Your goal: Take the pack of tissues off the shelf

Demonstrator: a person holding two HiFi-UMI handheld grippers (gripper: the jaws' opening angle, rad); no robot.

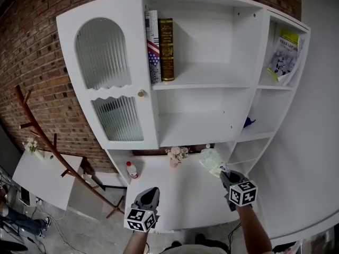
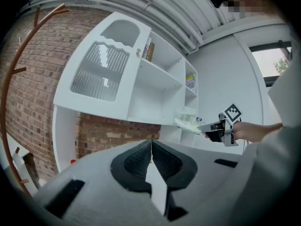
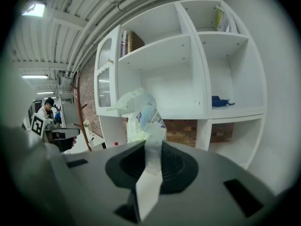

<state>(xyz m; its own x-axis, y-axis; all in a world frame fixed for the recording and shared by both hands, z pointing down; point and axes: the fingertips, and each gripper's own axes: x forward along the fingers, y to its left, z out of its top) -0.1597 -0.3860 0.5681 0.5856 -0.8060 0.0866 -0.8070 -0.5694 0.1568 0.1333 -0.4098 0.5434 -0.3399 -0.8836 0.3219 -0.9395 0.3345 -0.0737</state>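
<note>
Pack of tissues [image 1: 211, 162] pinched by one edge in the nearly closed jaws of the right gripper [image 1: 223, 173], held clear of the white shelf unit [image 1: 201, 83], above the desk surface [image 1: 180, 194]; left gripper [image 1: 150, 192] jaws together, empty.

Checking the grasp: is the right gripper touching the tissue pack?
Touching. The right gripper view shows the right gripper pinching the tissue pack by its edge.

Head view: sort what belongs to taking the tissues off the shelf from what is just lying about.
Job: pack of tissues, pinched in the right gripper; white shelf unit.
Lying about: two books, magazine, blue thing, flowers, red-capped bottle, wooden coat rack; left gripper, shut and empty.
</note>
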